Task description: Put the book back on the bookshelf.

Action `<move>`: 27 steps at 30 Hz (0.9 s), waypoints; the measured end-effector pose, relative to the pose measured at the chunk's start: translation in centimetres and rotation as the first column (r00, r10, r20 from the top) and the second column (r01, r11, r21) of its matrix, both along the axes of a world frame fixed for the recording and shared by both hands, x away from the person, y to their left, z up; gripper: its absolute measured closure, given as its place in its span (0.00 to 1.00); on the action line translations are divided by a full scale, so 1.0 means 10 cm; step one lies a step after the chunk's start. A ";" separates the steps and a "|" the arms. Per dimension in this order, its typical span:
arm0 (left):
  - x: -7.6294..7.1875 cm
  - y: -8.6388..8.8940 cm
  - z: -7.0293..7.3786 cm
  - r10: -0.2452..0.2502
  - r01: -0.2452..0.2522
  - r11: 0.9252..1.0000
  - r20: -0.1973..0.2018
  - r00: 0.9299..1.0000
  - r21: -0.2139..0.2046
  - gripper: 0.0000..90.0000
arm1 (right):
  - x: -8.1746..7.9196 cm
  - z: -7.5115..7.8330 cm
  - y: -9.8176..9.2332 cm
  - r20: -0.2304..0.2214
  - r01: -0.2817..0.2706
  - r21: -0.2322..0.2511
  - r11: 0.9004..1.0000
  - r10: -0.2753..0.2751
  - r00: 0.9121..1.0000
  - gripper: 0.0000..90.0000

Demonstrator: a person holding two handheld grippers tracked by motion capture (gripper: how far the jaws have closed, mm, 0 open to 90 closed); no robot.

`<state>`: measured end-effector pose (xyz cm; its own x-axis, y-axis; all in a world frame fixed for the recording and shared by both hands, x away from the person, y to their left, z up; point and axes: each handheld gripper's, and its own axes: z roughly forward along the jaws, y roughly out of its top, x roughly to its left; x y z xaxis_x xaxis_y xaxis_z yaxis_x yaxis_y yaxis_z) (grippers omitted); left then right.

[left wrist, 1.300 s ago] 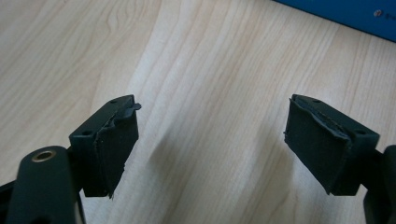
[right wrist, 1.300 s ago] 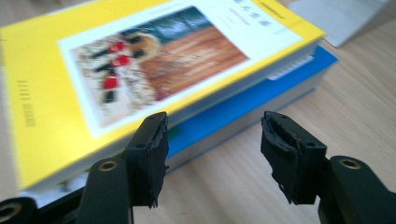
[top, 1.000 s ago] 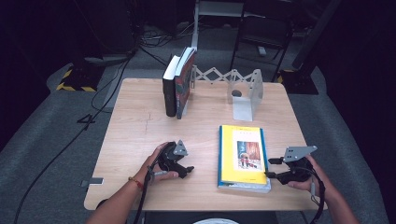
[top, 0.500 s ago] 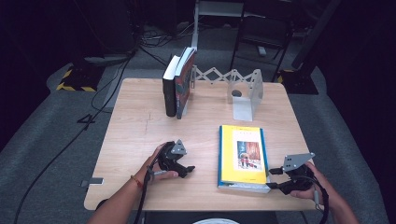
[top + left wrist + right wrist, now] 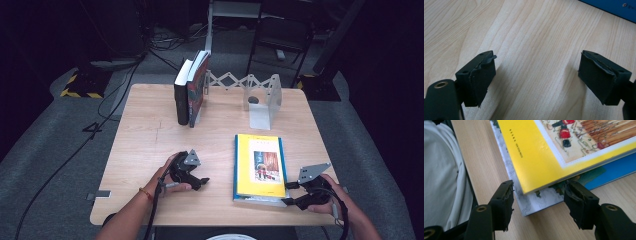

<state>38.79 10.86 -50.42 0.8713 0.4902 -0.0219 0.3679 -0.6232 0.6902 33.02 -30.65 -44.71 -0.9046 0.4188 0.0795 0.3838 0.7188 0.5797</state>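
A yellow picture book (image 5: 260, 165) lies flat on top of a short stack, over a white patterned book (image 5: 531, 205) and a blue book (image 5: 619, 167), at the table's near right. My right gripper (image 5: 289, 194) sits at the stack's near right corner. In the right gripper view the yellow book's (image 5: 544, 152) corner pokes between the jaws of that gripper (image 5: 539, 187). The jaws have just been opening, and the pads stand off the corner. My left gripper (image 5: 204, 181) rests on the bare wood left of the stack, open and empty (image 5: 536, 67).
Three upright books (image 5: 191, 90) stand at the back of the wooden table (image 5: 150, 130), beside a folding rack (image 5: 230, 80) and a metal bookend (image 5: 265, 100). The person's white shirt (image 5: 441, 182) is just past the near edge. A blue book edge (image 5: 609, 6) lies ahead of the left gripper.
My right gripper has slid a little toward the near edge, down to the stack's near right corner. The left gripper and the books have stayed put.
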 end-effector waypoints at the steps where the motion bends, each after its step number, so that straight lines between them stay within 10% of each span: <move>1: 0.00 0.00 0.00 0.000 0.000 1.000 0.001 1.000 0.001 0.16 | 0.01 0.01 0.00 0.001 0.006 0.008 1.000 -0.006 1.000 0.45; 10: 0.00 -0.04 0.00 -0.003 0.003 1.000 0.003 1.000 -0.001 0.17 | 0.18 -0.01 0.03 -0.026 0.093 0.100 0.991 -0.091 0.996 0.32; 18: 0.00 -0.13 0.00 0.007 -0.007 1.000 0.008 1.000 -0.002 0.17 | 0.45 -0.10 0.02 -0.029 0.211 0.167 0.963 -0.209 0.977 0.27; 27: 0.03 -0.26 0.03 -0.003 0.003 1.000 -0.025 1.000 -0.011 0.19 | 0.50 -0.12 0.05 0.021 0.172 0.175 0.969 -0.179 0.984 0.22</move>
